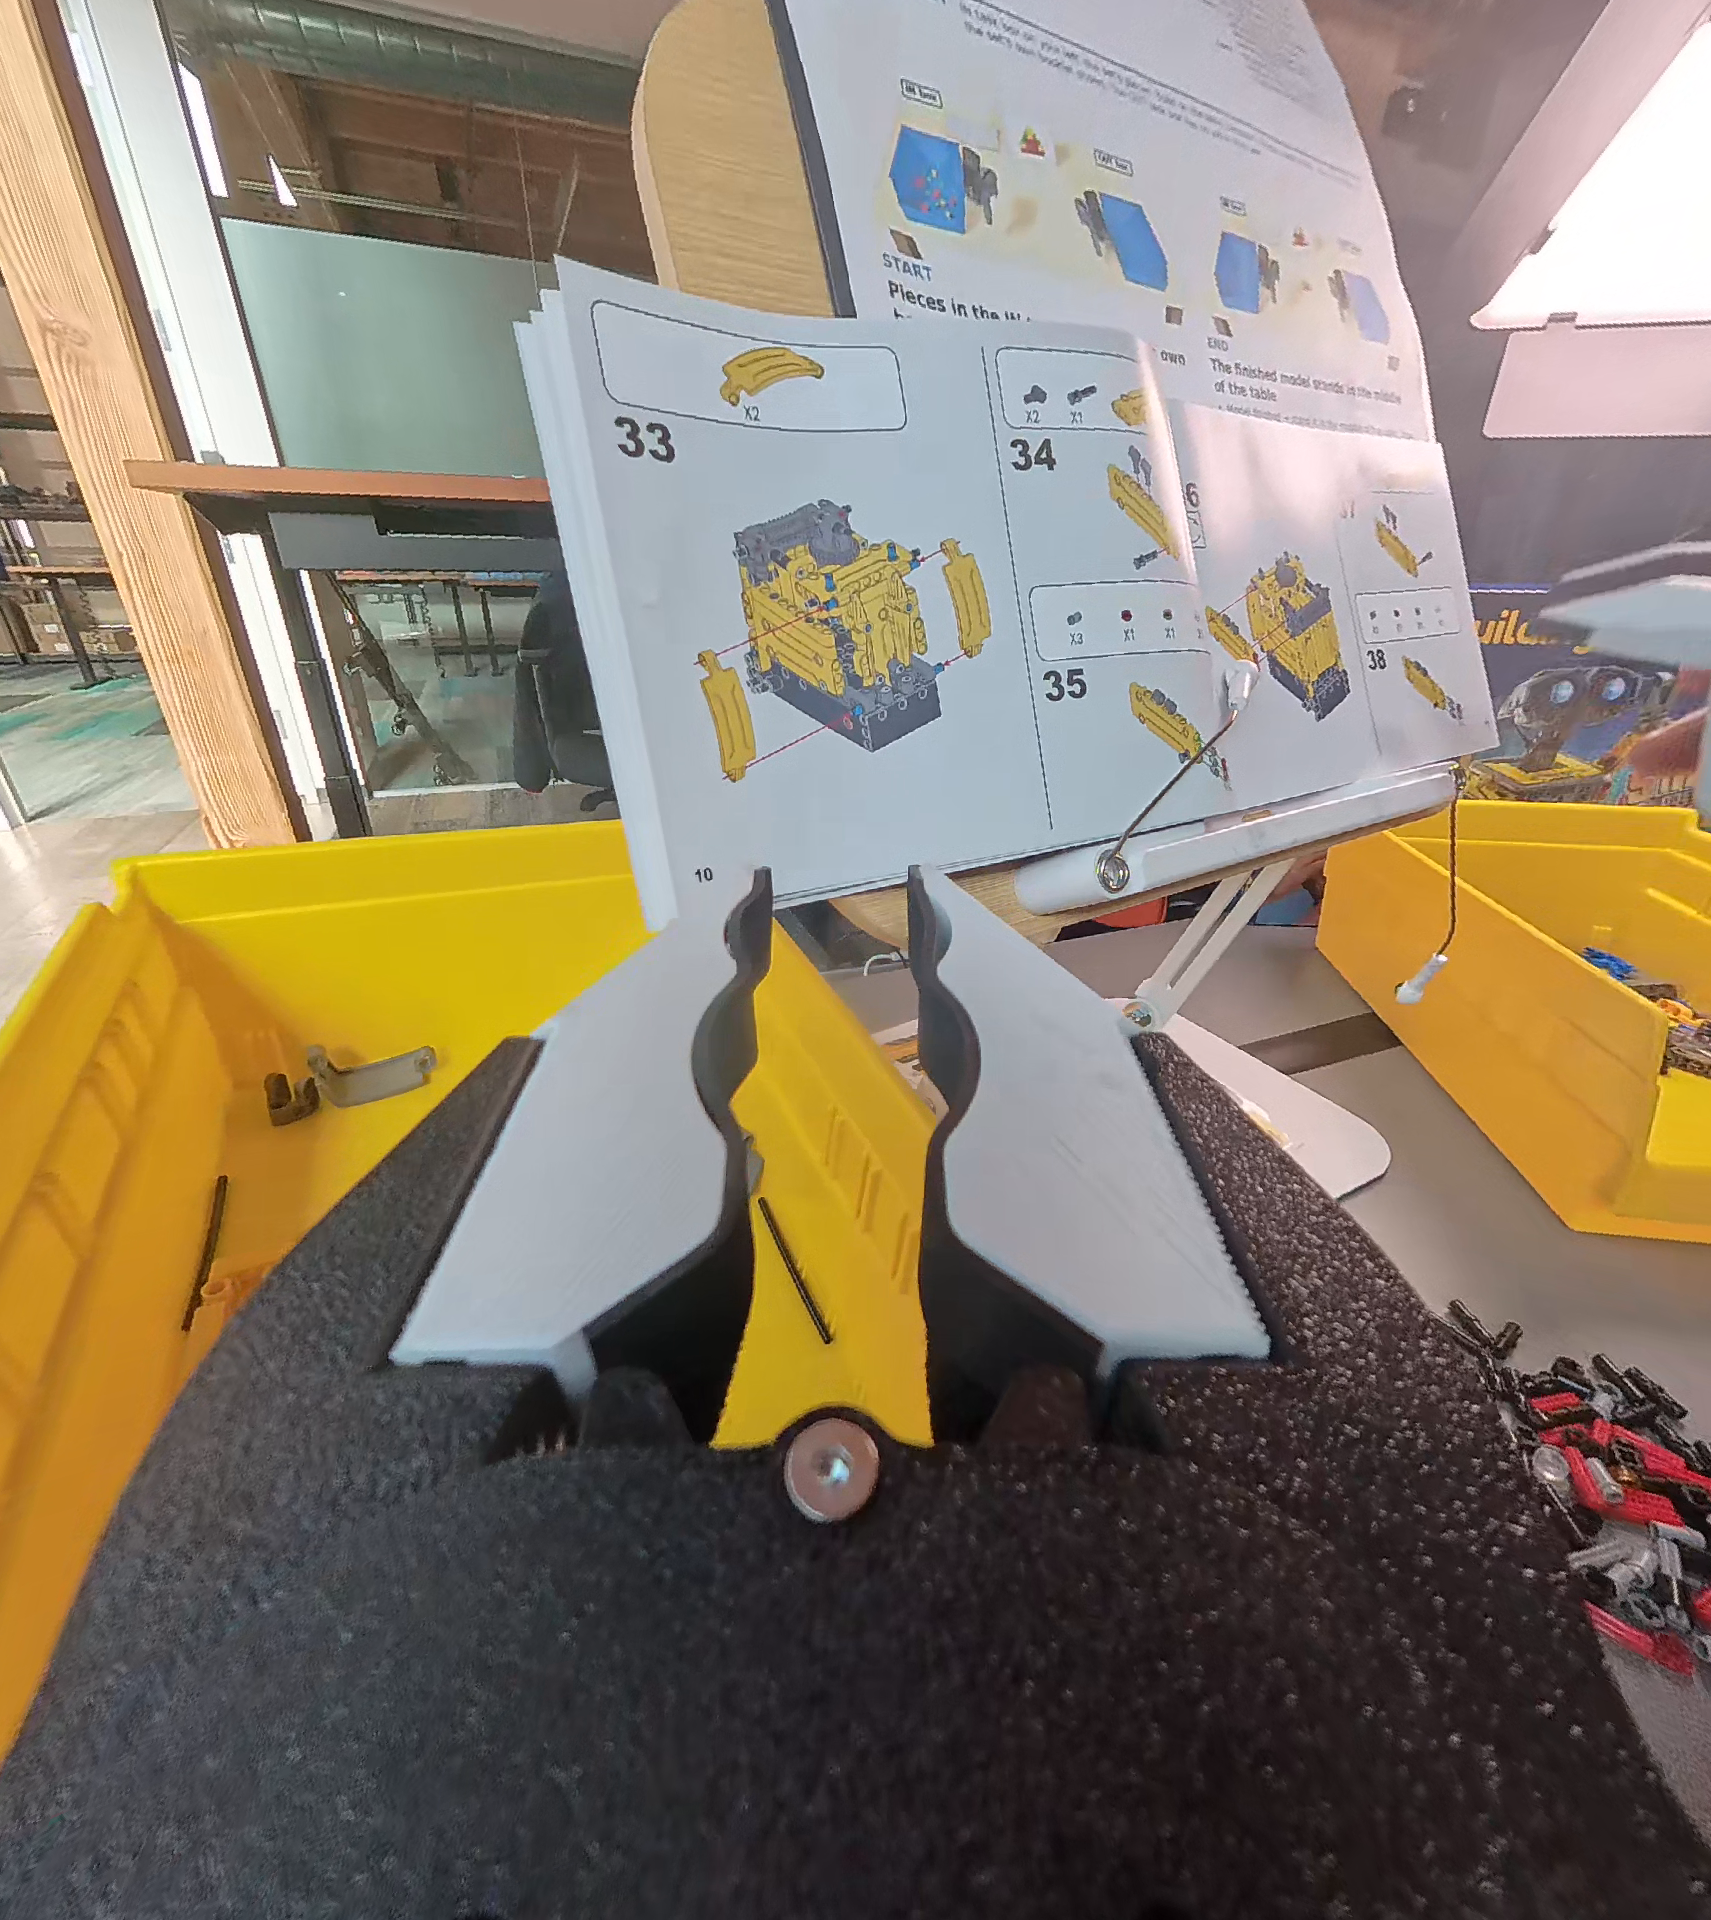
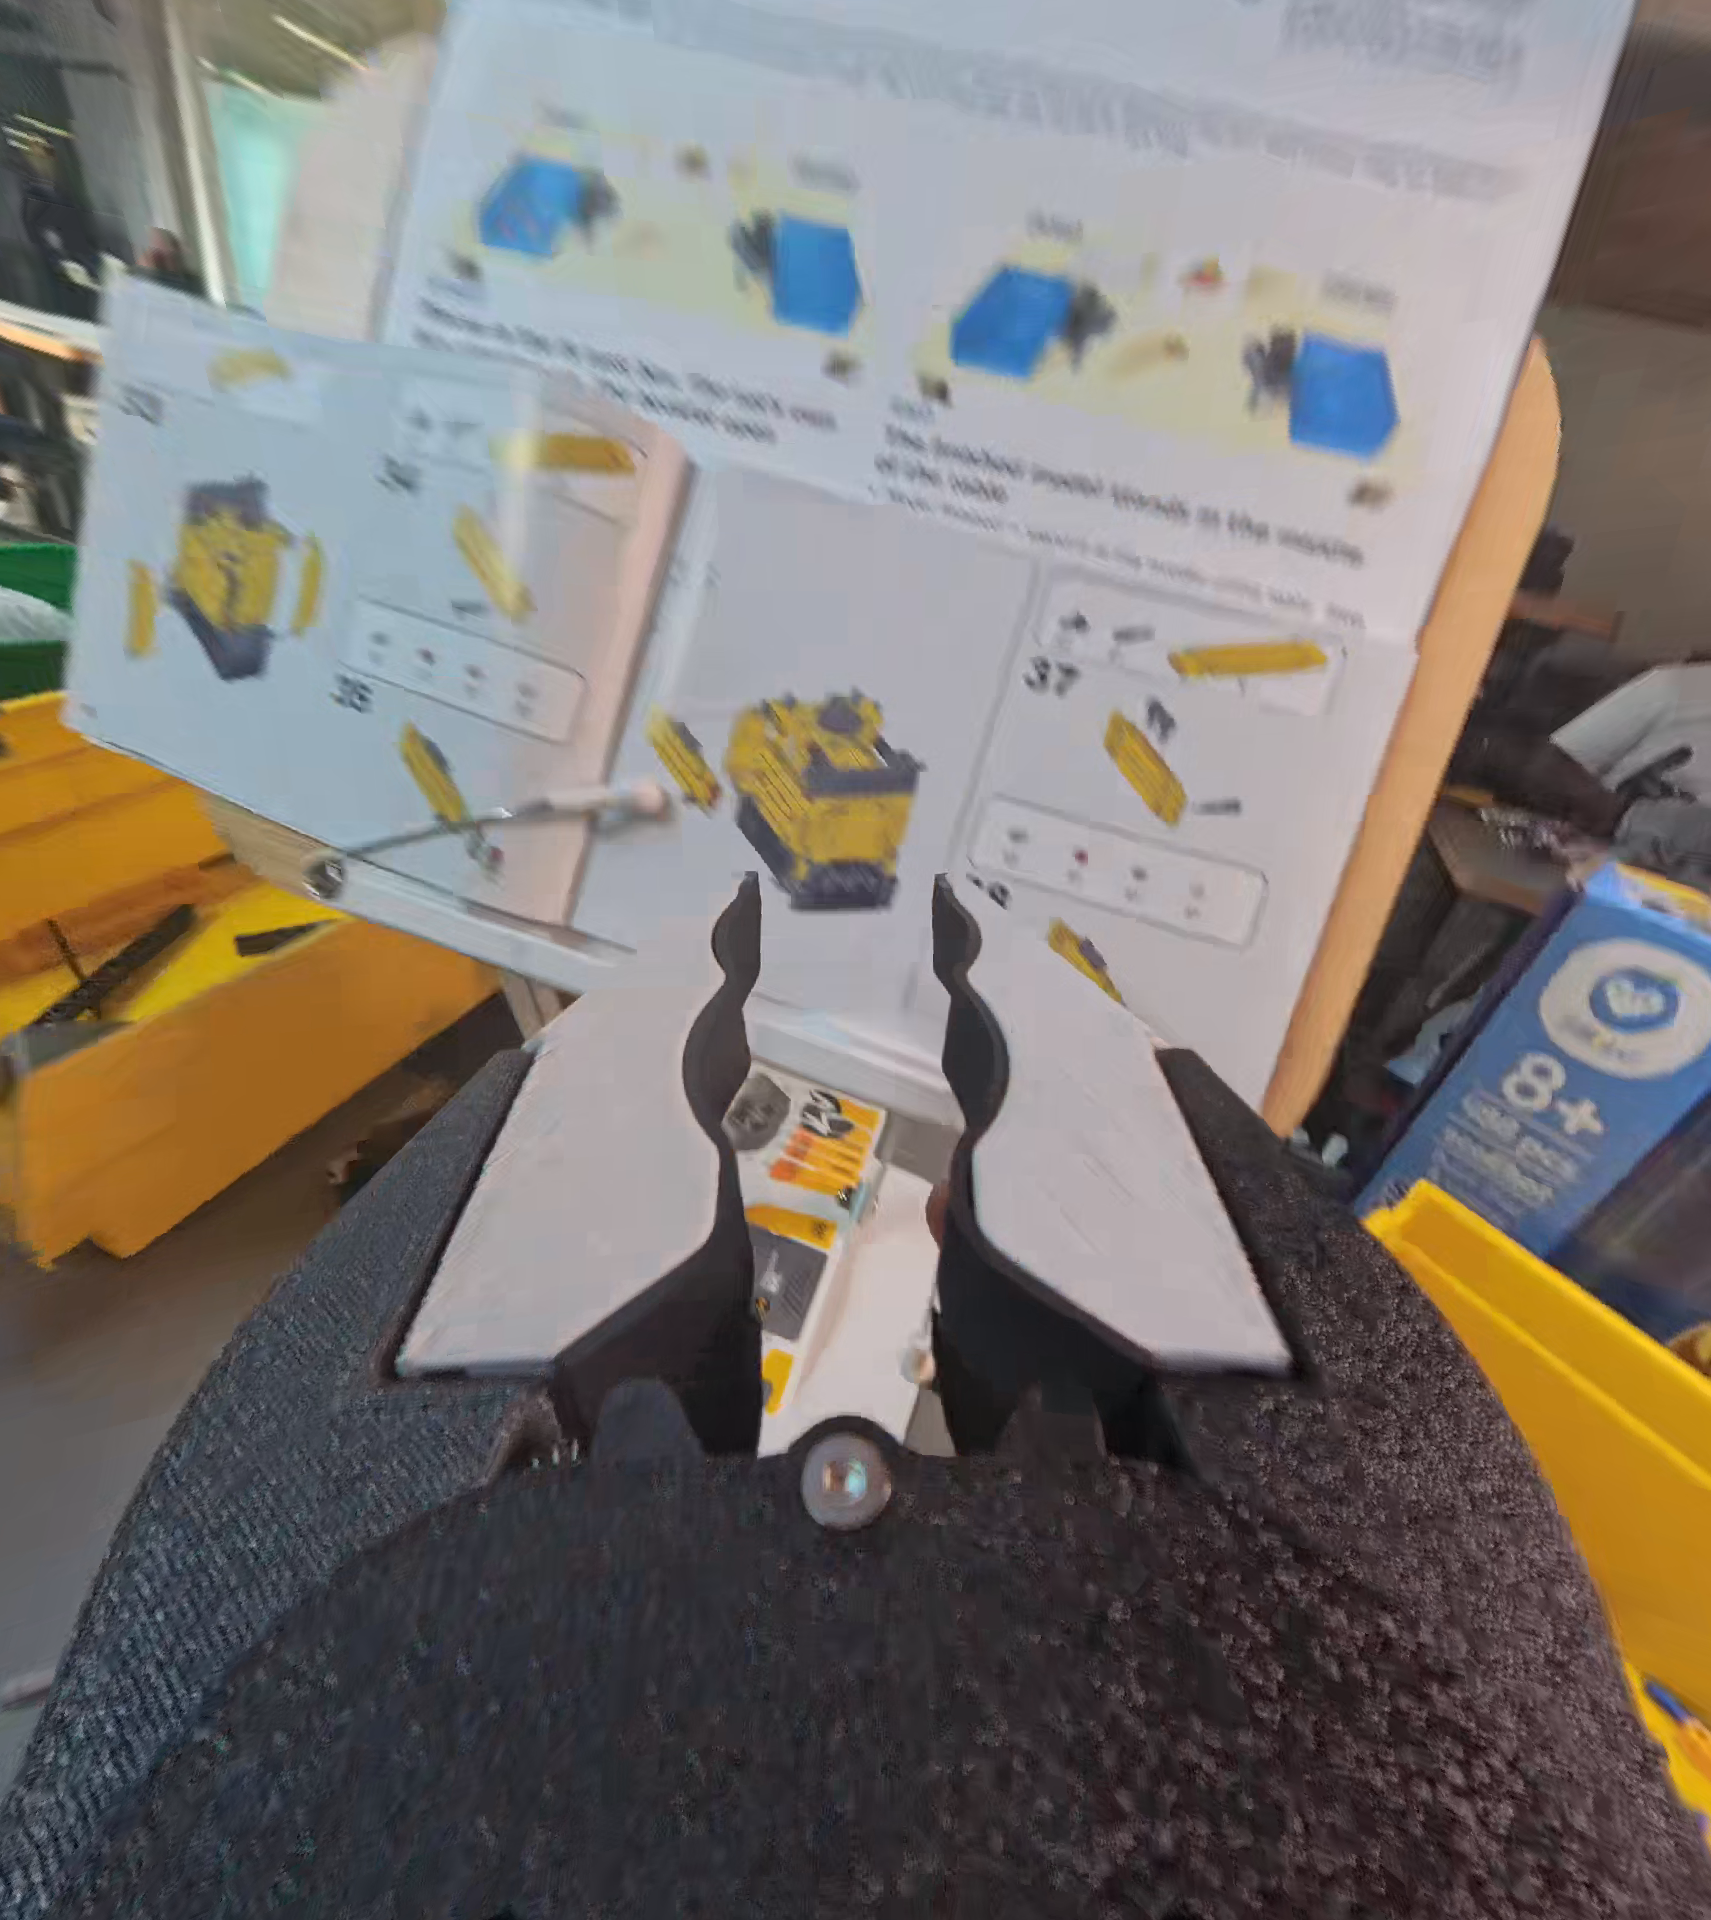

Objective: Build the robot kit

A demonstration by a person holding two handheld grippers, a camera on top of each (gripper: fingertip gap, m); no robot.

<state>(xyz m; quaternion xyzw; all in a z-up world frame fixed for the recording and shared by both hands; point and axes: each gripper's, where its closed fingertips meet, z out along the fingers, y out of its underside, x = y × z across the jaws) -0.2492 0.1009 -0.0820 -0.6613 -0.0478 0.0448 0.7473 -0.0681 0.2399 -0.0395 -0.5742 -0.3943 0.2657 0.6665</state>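
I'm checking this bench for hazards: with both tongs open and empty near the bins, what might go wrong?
1. The left tongs sit close under the instruction booklet; lifting might knock it off its stand.
2. Loose red and black parts lie beside that gripper and may be swept away.
3. The right wrist view is blurred.

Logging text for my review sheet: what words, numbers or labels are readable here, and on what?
I do not copy writing; these bear it:
Instruction booklet on the white stand: sharp print.
Large sheet behind it: partly sharp.
Blue box, right wrist view: blurred.
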